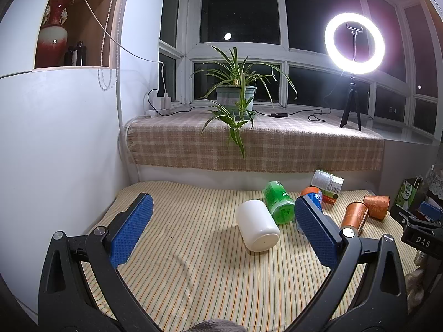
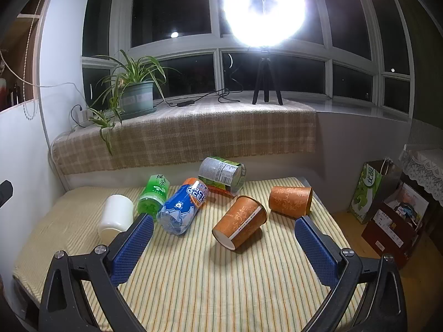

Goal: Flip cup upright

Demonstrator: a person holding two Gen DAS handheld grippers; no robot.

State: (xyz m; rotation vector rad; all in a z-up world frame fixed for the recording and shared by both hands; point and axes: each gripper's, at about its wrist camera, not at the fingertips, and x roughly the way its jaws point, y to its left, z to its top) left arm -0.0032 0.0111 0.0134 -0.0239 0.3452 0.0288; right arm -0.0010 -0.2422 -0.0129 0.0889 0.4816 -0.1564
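Note:
Several cups lie on their sides on the striped cloth (image 1: pixel 193 271). A white cup (image 1: pixel 257 225) lies with its base toward me, between and just beyond the open fingers of my left gripper (image 1: pixel 223 207); it also shows in the right wrist view (image 2: pixel 116 215). Two orange paper cups lie at the right: the near one (image 2: pixel 239 222) is just ahead of my open, empty right gripper (image 2: pixel 223 228), base toward me; the far one (image 2: pixel 290 201) lies with its mouth to the right. They also show in the left wrist view, the near one (image 1: pixel 355 217) and the far one (image 1: pixel 376 207).
A green cup (image 2: pixel 153 193), a blue Arctic Ocean cup (image 2: pixel 182 209) and a silver-green cup (image 2: pixel 223 174) lie between the white and orange ones. A plaid-covered sill (image 2: pixel 193 135) behind holds a potted plant (image 1: pixel 235 94) and a ring light (image 1: pixel 354 43). Bags and boxes (image 2: pixel 387 213) stand at the right.

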